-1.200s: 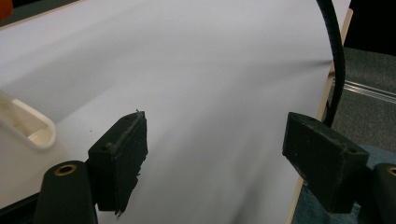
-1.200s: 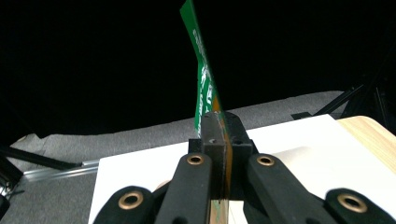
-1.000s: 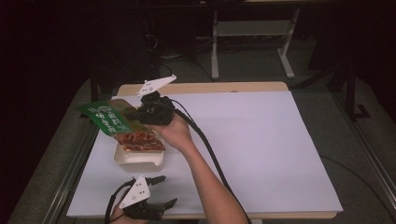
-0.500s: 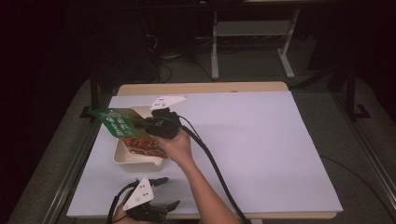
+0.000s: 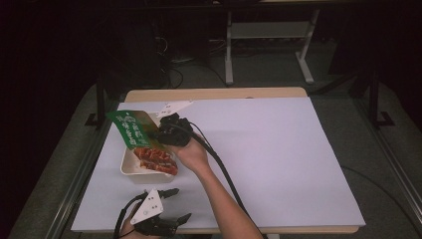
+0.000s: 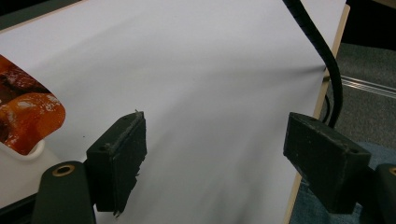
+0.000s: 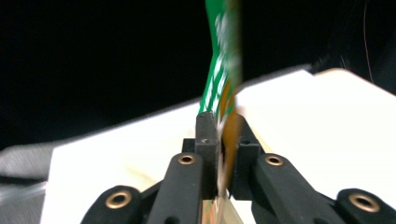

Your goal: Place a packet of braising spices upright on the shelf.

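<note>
The right claw (image 5: 161,130) pinches the green sleeve (image 5: 130,127) of a food package, though its jaws have just been easing apart; the sleeve slants over the white tray (image 5: 130,169) at the table's (image 5: 278,149) left side. The left claw (image 5: 171,204) rests released near the front edge

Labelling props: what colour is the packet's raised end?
Green with white print; high view shows it best.
</note>
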Motion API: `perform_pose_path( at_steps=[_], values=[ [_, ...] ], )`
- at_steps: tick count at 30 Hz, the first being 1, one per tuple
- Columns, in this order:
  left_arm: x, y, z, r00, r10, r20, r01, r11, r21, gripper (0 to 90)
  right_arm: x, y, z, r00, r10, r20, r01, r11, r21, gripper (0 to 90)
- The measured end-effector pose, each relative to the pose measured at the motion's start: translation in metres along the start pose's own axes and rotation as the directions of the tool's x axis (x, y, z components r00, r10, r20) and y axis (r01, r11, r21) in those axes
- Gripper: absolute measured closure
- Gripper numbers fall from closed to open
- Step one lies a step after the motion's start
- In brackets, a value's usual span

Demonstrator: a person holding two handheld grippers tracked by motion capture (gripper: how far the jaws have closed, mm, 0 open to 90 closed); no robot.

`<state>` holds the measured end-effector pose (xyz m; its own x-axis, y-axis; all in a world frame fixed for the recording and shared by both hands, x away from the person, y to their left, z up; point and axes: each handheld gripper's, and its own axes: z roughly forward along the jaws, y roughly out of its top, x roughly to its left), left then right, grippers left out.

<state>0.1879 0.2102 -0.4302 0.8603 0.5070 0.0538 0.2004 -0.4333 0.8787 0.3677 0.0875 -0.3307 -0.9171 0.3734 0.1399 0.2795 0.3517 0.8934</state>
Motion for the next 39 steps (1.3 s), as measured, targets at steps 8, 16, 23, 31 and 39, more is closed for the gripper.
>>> perform_pose_path(
  at_steps=[8, 16, 23, 31, 39],
  values=[
    [0.000, 0.000, 0.000, 1.0000, 0.002, 0.004, -0.002, 1.0000, 0.002, 20.8, -0.009, -0.008, 0.018, 0.9999, 0.013, -0.003, -0.012, 0.986, 0.164, 82.3],
    [-0.002, -0.001, -0.001, 0.9999, -0.006, 0.010, 0.005, 0.9999, 0.010, 20.8, -0.003, -0.016, 0.016, 0.9989, 0.022, -0.042, -0.017, 0.993, 0.118, 89.6],
    [-0.002, 0.000, -0.001, 1.0000, 0.004, 0.007, -0.004, 1.0000, 0.004, 20.6, 0.009, -0.016, 0.003, 0.9974, 0.035, -0.063, -0.034, 0.999, 0.011, 89.8],
    [-0.004, 0.000, 0.001, 0.9998, 0.014, 0.016, -0.014, 0.9999, 0.008, 20.6, 0.011, -0.029, 0.006, 0.9974, 0.050, -0.052, -0.053, 0.996, -0.072, 89.9],
    [-0.003, -0.002, 0.001, 0.9999, 0.005, 0.016, -0.005, 0.9999, 0.013, 20.6, 0.003, -0.046, 0.009, 0.9930, 0.112, -0.037, -0.116, 0.987, -0.115, 89.9]
  ],
)
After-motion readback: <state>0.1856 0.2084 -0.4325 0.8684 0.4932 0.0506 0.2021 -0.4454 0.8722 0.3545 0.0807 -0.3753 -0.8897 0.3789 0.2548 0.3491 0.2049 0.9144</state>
